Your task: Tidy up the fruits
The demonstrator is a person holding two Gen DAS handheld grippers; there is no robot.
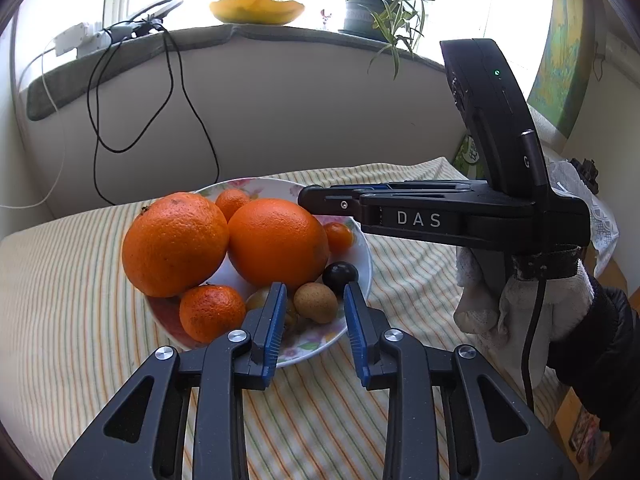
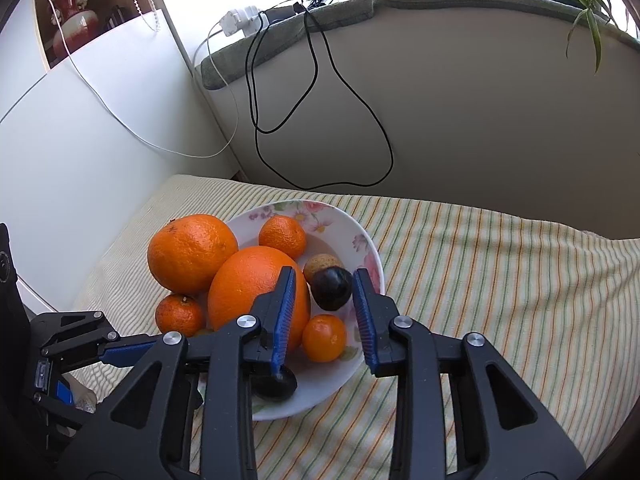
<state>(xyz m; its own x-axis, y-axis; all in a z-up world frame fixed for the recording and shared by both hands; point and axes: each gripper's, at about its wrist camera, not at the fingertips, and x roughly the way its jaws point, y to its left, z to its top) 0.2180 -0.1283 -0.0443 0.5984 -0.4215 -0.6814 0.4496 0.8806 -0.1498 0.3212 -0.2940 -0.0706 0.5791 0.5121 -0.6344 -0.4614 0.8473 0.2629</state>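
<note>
A flowered plate (image 1: 362,248) sat on a worktop covered with a striped cloth (image 1: 80,280), heaped with fruit: two large oranges (image 1: 175,244) side by side, three small tangerines (image 1: 212,312) tucked around them, a small orange kumquat-like fruit (image 2: 324,338), a tan round fruit (image 1: 315,302) and two dark plum-like fruits (image 2: 331,288).

The left gripper (image 1: 315,306) hovered low at the plate's near edge, its blue-padded jaws open and empty, with the tan fruit showing in the gap between them — probably lined up as the piece to take.

The right gripper (image 2: 324,300) reached in from the other side, held in a white-gloved hand (image 1: 520,312). Its jaws were also open and held nothing; one dark fruit and the small orange one lay between them, the second dark fruit just under the left jaw.

No sorting container was visible near the plate. A yellow bowl (image 1: 256,7) stood well apart on the windowsill, beside a potted plant (image 1: 372,12). The small, loose fruits could roll when nudged — likely why both tools approached low and open.
</note>
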